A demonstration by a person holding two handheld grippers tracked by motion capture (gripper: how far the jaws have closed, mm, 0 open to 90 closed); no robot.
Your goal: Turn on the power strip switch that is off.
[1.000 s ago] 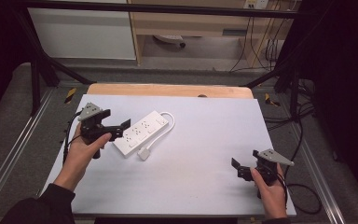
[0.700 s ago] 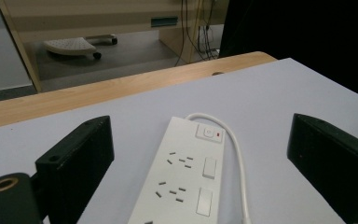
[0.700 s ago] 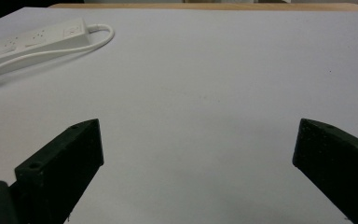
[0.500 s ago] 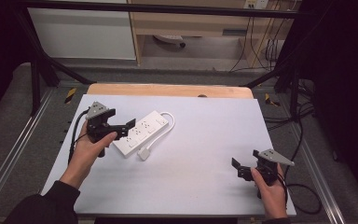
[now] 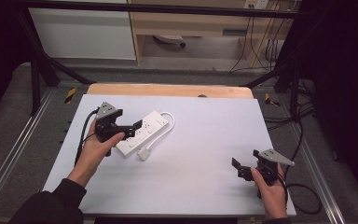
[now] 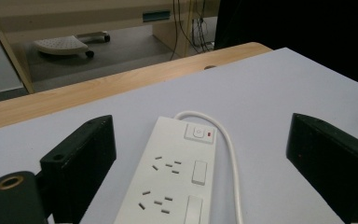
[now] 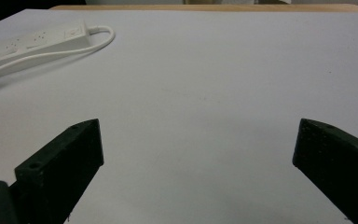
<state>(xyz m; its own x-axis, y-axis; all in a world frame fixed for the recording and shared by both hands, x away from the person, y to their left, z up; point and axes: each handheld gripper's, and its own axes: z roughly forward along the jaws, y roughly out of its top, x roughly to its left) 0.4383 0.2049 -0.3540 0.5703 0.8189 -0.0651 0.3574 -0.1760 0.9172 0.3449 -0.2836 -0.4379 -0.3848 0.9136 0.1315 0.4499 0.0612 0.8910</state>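
White plastic multi-socket power strip (image 5: pixel 143 134) lies on white tabletop (image 5: pixel 205 140), left-centre. Left gripper (image 6: pixel 200 154) spread wide, jaws either side of strip. Right gripper (image 5: pixel 239 169) released, empty, well apart, to strip's right.

White table (image 5: pixel 205 186) (power strip (image 5: pixel 142 133) atop)

light: bright on white table (image 5: pixel 205 140) | surroundings: dark | shadows: soft | focus: slightly soft, grainy

Glossy white plastic power strip (image 6: pixel 168 182) on matt tabletop (image 5: pixel 205 154).
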